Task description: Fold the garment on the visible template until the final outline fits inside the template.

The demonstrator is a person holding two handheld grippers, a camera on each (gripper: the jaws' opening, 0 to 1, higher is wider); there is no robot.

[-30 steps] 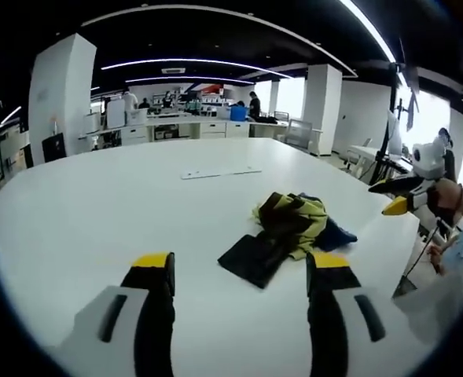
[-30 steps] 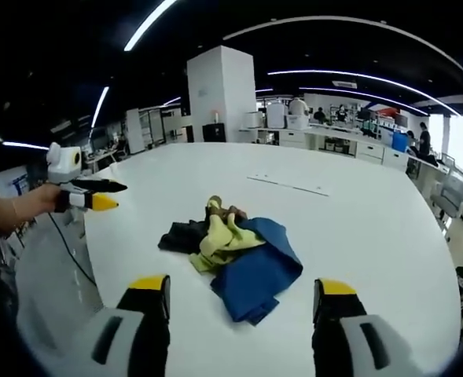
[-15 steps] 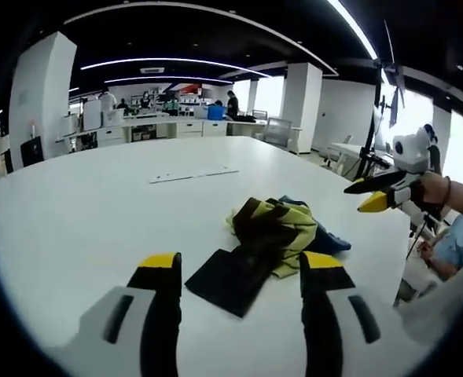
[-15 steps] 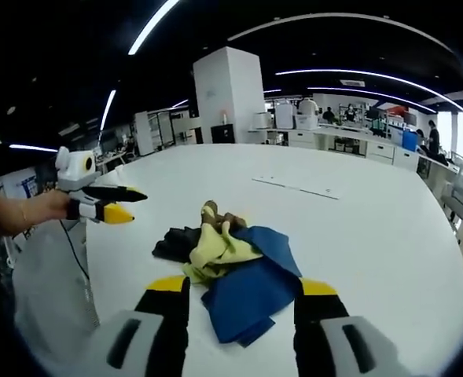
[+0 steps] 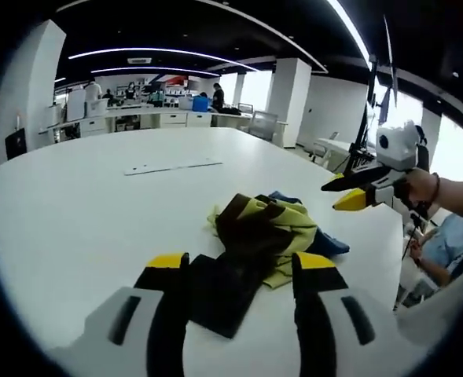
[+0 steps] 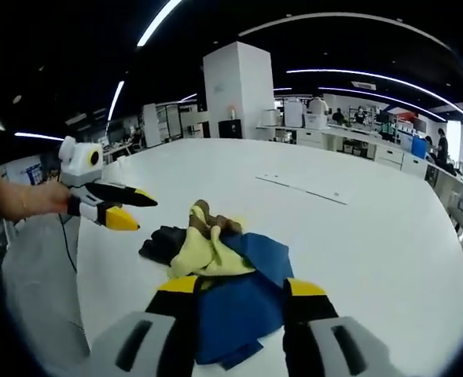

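Note:
A crumpled garment (image 5: pixel 261 229) lies on the white table (image 5: pixel 74 212), showing yellow, brown, blue and black cloth. My left gripper (image 5: pixel 241 263) is open, low over the garment's black part (image 5: pixel 219 289), which lies between the jaws. My right gripper (image 6: pixel 241 287) is open too, with the blue part (image 6: pixel 239 306) between its jaws. The right gripper (image 5: pixel 355 189) also enters the left gripper view from the right, held by a hand (image 5: pixel 421 187). In the right gripper view the left gripper (image 6: pixel 113 206) hangs just left of the garment (image 6: pixel 203 247). Whether either gripper touches the cloth I cannot tell.
A thin pale strip (image 5: pixel 173 166) lies on the table beyond the garment, and it is the line (image 6: pixel 303 188) farther back in the right gripper view. The table's edge (image 5: pixel 388 236) runs close to the garment on the person's side. Desks and pillars (image 6: pixel 240 90) stand far behind.
Both grippers have come closer to the garment, so it now lies between each pair of jaws. Each pair of jaws stands somewhat narrower than before.

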